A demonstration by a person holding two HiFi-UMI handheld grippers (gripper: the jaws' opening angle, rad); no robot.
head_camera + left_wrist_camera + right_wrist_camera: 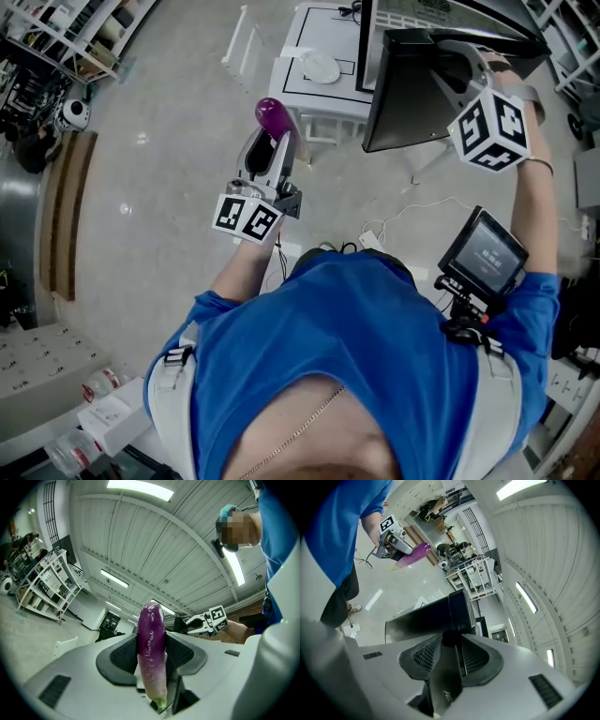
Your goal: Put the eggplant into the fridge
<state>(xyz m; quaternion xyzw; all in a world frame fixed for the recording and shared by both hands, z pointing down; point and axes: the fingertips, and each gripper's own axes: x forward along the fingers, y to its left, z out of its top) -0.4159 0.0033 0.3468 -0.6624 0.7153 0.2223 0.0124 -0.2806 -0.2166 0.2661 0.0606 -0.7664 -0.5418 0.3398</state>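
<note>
I read only "FU…" on the fridge door (423,617) edge — right gripper (451,643) clamps it. Eggplant (151,648), left of that door — clenched in left gripper (152,657).

In the head view the fridge door (403,94) hides the fridge's inside.

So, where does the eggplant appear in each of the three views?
Head view: upper centre-left, the eggplant sticks out of the left hand-held gripper.
Left gripper view: dead centre, the eggplant is clamped between the jaws.
Right gripper view: upper left, the eggplant looks small and far off.
Shared landmark: the person's blue shirt.
</note>
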